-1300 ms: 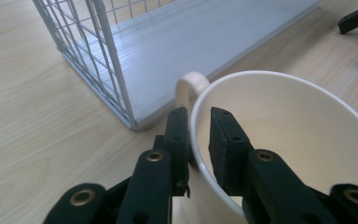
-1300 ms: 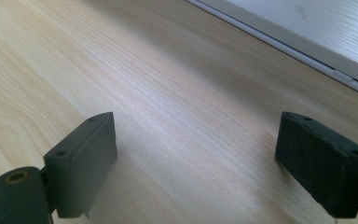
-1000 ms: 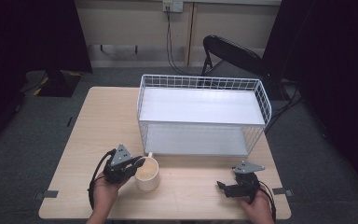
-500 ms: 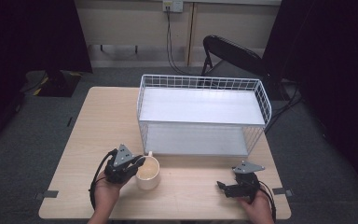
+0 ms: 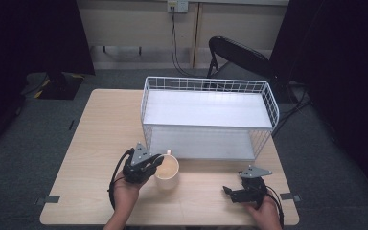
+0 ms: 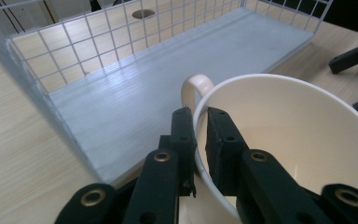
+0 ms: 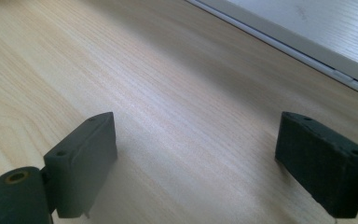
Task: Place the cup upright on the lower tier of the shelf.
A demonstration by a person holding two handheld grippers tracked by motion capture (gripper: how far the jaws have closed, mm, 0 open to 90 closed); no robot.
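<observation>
A cream mug stands on the wooden table just in front of the white wire basket. My left gripper is shut on the mug's rim, one jaw inside and one outside, close to the handle. In the left gripper view the mug looks empty and the gripper pinches its wall. My right gripper rests low over the table near the front right edge, open, with bare wood between its jaws.
The wire basket has a white lower shelf open toward me and a white top shelf. A black chair stands behind the table. Bare table surface lies left of the basket.
The mug and my left gripper have shifted very slightly; the right gripper has stayed where it was.
</observation>
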